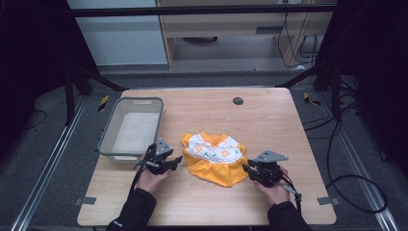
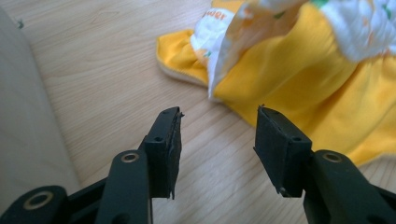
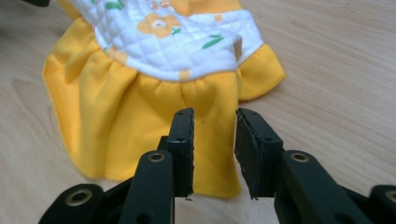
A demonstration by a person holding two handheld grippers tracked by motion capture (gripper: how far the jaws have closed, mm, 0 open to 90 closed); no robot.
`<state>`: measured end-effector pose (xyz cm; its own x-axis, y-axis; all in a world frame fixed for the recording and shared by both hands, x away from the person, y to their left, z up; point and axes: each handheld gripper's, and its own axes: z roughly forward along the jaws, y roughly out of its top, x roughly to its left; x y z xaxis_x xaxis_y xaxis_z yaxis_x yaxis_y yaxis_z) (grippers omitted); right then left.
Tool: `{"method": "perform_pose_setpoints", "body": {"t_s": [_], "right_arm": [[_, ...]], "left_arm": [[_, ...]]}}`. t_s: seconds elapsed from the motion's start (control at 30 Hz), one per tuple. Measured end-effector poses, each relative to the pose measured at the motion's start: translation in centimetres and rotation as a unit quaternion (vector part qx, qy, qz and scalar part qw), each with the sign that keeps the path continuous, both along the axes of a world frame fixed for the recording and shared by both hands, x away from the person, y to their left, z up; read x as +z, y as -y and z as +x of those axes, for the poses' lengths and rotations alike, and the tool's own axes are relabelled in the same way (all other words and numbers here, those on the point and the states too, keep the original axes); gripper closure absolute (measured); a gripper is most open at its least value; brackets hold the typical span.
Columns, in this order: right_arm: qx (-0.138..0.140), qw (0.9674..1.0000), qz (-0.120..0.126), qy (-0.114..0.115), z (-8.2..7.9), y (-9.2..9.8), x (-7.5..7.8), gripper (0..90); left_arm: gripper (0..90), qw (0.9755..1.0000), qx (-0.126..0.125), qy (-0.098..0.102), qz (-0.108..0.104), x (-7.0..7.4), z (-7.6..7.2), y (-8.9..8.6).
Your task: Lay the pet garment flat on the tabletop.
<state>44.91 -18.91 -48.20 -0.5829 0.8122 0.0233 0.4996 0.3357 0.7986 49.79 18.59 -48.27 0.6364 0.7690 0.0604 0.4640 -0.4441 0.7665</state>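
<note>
Flanking a small yellow dress [image 1: 215, 160] on the wooden table [image 1: 269, 120], we have both tongs down at its two sides, a stance that looks meant for working the garment from both edges at once. At far left sits a grey plastic bin [image 1: 131, 128], just behind the left hand and apart from the cloth; we judge it the likely place for the dress once folded. The left gripper [image 1: 177, 160] stands with its jaws well apart and nothing between them; in the left gripper view [image 2: 217, 140] only bare wood lies in the gap, the yellow hem just beyond the tips. The dress lies flat near the table's middle, its white quilted, flower-printed bodice [image 3: 173, 37] uppermost and the gathered skirt spread toward us. At right, the right gripper [image 1: 248, 169] has its jaws parted more narrowly, holding nothing; in its own view [image 3: 214, 149] the skirt's edge lies under and past the tips, untouched by the pads.
</note>
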Motion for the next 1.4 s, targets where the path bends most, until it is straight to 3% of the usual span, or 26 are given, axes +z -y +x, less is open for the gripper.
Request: {"method": "perform_pose_setpoints", "body": {"t_s": [0.17, 0.43, 0.57, 0.7, 0.77, 1.03, 1.17, 1.23, 1.33, 1.4], "right_arm": [[0.002, 0.9999, 0.003, -0.011, -0.8, 0.8, -0.2, 65.4], [0.007, 0.9997, 0.005, -0.023, -0.5, 0.6, -0.5, 66.2], [0.009, 0.9995, 0.001, -0.03, -0.1, 0.3, -0.8, 70.4], [0.014, 0.9988, 0.001, -0.046, 0.1, 0.2, -0.9, 84.5], [0.02, 0.9985, 0.006, -0.05, 0.0, 0.2, -0.8, 89.8], [0.028, 0.9985, 0.018, -0.042, -0.6, 0.7, 0.0, 90.0], [0.009, 0.9997, 0.008, -0.02, -0.6, 1.1, -0.4, 69.0], [0.011, 0.9994, 0.007, -0.033, -0.4, 1.1, -0.8, 64.4], [0.016, 0.999, -0.006, -0.041, -0.1, 0.8, -1.3, 64.4], [0.019, 0.9986, -0.01, -0.049, 0.1, 0.5, -1.5, 69.3]], "left_arm": [[47.9, 0.9999, -0.004, 0.009, 0.009, -0.6, 0.7, 0.8], [48.4, 0.999, -0.028, 0.017, 0.029, -1.9, 1.8, 2.8], [63.1, 0.9989, -0.028, 0.027, 0.027, -2.1, 2.2, 3.0], [84.3, 0.9995, -0.03, 0.006, 0.011, -1.8, 2.0, 2.8], [86.3, 0.9991, -0.039, -0.001, 0.015, -1.4, 1.7, 2.7], [87.5, 0.9986, -0.04, -0.033, -0.003, 0.4, -0.1, 1.3], [87.5, 0.9975, -0.048, -0.051, 0.0, 0.9, -1.7, 0.7], [87.4, 0.997, -0.053, -0.057, 0.007, 1.0, -2.5, 0.5], [87.3, 0.9962, -0.059, -0.063, 0.012, 1.0, -3.4, 0.4], [87.2, 0.996, -0.057, -0.068, 0.013, 0.9, -3.8, 0.4]]}}
